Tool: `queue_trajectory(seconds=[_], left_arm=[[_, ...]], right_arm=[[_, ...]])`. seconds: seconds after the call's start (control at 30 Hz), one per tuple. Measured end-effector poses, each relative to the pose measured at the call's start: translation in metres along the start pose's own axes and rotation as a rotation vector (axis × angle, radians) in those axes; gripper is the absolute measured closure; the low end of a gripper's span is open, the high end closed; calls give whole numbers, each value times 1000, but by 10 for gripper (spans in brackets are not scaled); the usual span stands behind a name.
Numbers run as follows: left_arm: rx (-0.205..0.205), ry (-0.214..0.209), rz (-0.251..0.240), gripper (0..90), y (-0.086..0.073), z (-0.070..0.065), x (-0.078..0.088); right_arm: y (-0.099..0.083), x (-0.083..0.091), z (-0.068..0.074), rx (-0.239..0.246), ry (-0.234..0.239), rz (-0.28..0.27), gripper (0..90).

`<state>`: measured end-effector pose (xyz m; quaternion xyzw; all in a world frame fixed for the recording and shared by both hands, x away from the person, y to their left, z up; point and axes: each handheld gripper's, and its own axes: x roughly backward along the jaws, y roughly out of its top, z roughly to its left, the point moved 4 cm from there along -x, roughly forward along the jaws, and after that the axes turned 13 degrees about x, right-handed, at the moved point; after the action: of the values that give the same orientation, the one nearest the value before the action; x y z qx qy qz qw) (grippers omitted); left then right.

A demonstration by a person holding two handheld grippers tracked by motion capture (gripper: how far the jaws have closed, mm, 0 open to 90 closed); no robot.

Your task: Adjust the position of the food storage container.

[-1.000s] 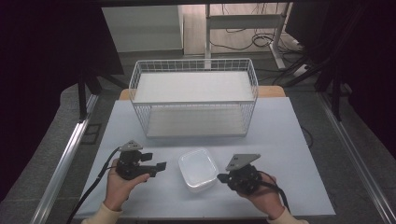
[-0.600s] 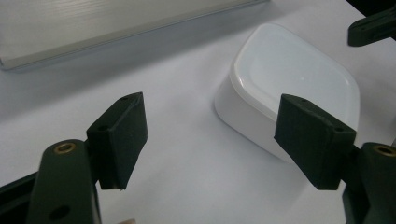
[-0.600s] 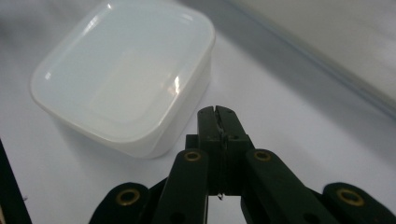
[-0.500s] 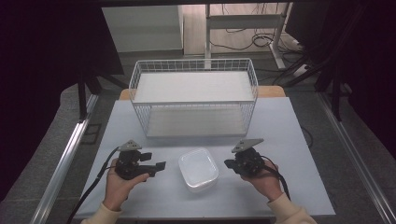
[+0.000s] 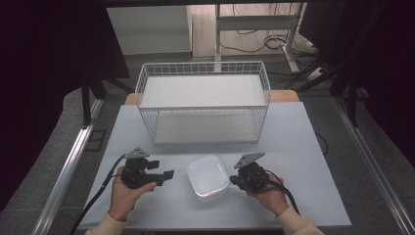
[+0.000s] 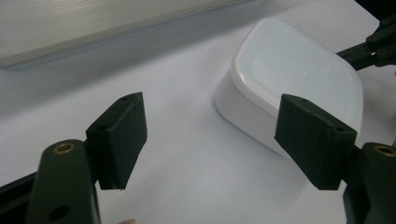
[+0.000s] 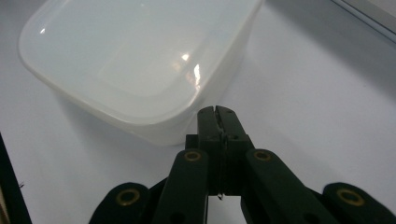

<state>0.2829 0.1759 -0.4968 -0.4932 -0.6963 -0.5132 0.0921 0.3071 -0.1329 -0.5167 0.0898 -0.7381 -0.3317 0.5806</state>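
a white lidded container sits on the tabletop between both tools. the right tool, jaws together, is just beside its side wall; the left tool, jaws apart, faces it from farther off.

Left tool jaws spread wide, right tool jaws pressed together

Container: translucent milky white, with a white lid bearing bright glare spots. Surface: plain pale blue-grey, no pattern. Wire basket behind the container: white, with a square grid mesh. Left gripper and right gripper, flanking the container: matt black, brass-coloured rivets, grey top plates.
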Motion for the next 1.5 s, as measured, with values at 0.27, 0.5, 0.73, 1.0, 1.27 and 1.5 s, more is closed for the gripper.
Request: queue_trajectory(seconds=[0.27,0.5,0.73,1.0,1.27,1.5], left_arm=[[-5,4,-1,247,0,1,1],[13,-1,-8,249,-1,5,3],[25,-7,-9,249,-1,7,3],[29,-11,-12,249,-1,7,4],[42,-25,-26,248,0,6,8],[56,-43,-36,245,1,4,10]], right_arm=[[0,1,11,19,15,2,898],[2,0,26,41,39,1,899],[4,-2,35,62,58,2,898],[4,1,32,57,53,-6,898],[-1,28,6,-61,-2,-119,799],[-4,38,-9,-200,-29,-214,397]])
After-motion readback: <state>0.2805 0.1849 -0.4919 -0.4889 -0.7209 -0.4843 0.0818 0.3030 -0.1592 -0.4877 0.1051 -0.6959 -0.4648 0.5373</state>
